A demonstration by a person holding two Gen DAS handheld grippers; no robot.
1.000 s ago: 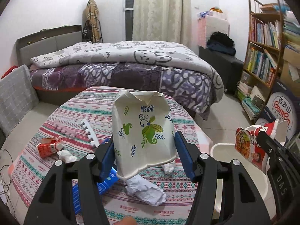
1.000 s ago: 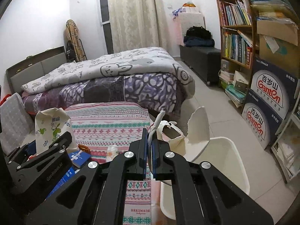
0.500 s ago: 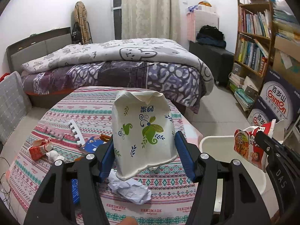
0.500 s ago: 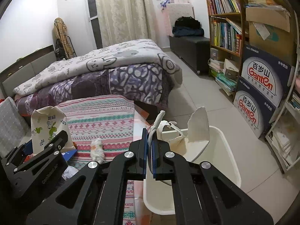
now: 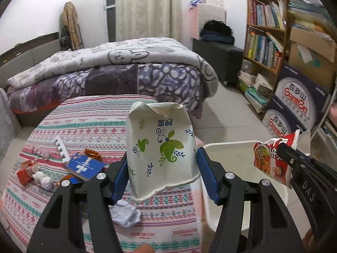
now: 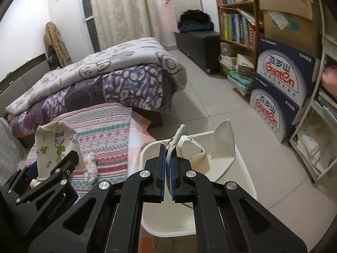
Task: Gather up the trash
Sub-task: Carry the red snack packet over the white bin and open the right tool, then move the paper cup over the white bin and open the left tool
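Note:
My left gripper (image 5: 162, 177) is shut on a crushed white paper cup with green leaf print (image 5: 160, 149), held above the right edge of the striped table (image 5: 94, 124). The cup also shows in the right wrist view (image 6: 55, 145). My right gripper (image 6: 167, 164) is shut on a torn red and white noodle wrapper (image 6: 210, 147), held over the white bin (image 6: 242, 172). That wrapper (image 5: 271, 160) and the bin (image 5: 229, 147) show at the right in the left wrist view. Crumpled white paper (image 5: 126, 213), a red carton (image 5: 26, 169) and a paper wad (image 5: 42, 178) lie on the table.
A blue booklet (image 5: 86, 166) and a white comb-like piece (image 5: 61, 149) lie on the table. A bed (image 5: 109, 67) stands behind it. A bookshelf (image 6: 238, 21) and stacked water boxes (image 6: 280, 84) line the right wall. Tiled floor (image 6: 210, 105) lies between.
Both grippers moved right with their loads. The bin has come nearer under the right gripper, and the table has shifted left in both views.

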